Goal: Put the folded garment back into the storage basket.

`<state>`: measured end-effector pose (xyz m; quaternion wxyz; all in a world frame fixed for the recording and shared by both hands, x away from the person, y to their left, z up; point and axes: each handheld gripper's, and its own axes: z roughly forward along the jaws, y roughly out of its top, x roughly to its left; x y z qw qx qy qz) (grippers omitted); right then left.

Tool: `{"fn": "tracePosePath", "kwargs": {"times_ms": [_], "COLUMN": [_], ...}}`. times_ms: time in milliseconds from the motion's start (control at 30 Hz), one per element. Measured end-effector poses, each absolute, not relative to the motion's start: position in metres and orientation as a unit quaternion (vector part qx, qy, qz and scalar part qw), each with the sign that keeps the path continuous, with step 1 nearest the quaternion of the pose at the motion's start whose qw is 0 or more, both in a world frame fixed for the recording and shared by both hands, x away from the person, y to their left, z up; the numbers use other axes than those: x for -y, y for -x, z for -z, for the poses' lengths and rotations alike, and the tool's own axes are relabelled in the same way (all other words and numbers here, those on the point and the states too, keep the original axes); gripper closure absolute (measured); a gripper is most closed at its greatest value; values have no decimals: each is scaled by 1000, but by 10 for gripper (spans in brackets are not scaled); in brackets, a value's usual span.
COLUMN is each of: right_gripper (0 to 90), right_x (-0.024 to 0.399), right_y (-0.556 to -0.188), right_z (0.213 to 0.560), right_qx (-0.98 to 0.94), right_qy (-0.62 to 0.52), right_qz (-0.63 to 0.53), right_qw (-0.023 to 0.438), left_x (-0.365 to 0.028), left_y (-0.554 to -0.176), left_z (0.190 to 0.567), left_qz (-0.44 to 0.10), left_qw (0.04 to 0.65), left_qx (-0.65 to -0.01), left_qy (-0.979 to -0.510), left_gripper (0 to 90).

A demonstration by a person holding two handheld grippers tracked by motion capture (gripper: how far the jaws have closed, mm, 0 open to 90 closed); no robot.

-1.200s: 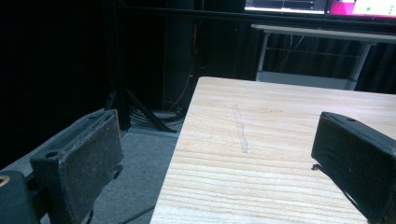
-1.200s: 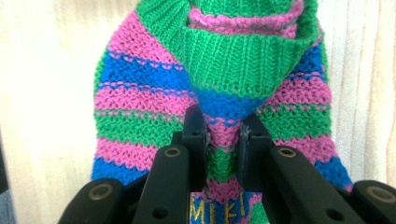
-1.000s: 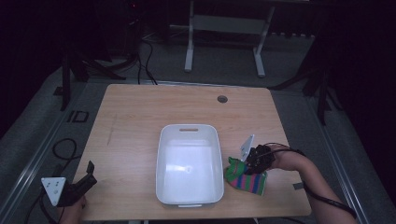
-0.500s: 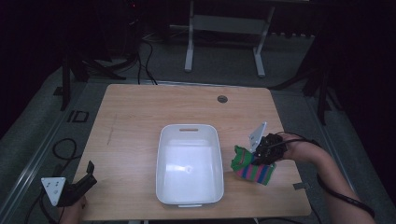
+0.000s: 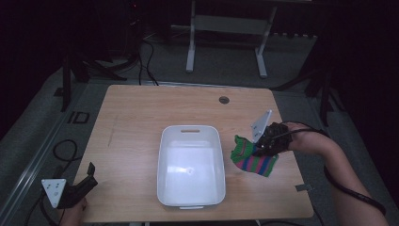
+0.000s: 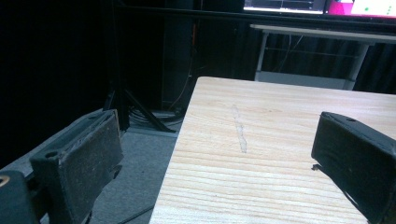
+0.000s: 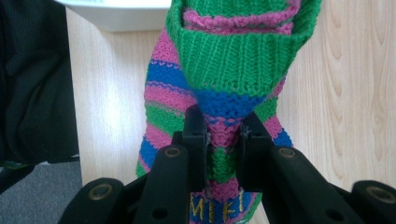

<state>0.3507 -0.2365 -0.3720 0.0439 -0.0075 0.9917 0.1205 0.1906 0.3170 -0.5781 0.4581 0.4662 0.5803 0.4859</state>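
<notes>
You had the right claw [image 5: 256, 151] clamped on the striped sock [image 5: 251, 160], lifted just right of the white tub [image 5: 190, 165]; next, swing it over & drop in.

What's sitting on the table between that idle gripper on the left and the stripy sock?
In the high view, the white tub lies between the left gripper and the striped sock, which the right gripper holds.

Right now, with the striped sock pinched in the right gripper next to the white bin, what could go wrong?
The right gripper pinches only a narrow fold of the striped sock, so it may slip out. Most of the sock hangs loose and could snag on the white bin's rim on the way in.
</notes>
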Motion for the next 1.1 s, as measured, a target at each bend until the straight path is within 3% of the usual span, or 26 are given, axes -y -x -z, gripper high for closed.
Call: {"fn": "tracePosePath", "kwargs": {"times_ms": [1100], "right_gripper": [768], "right_x": [118], "right_y": [-342], "right_z": [350], "right_qx": [-988], "right_qy": [89], "right_qz": [-114], "right_qw": [47], "left_x": [-318], "left_y": [-190], "left_z": [578], "left_qz": [-483], "left_qw": [461], "left_qx": [-581], "left_qy": [-465], "left_gripper": [22]}}
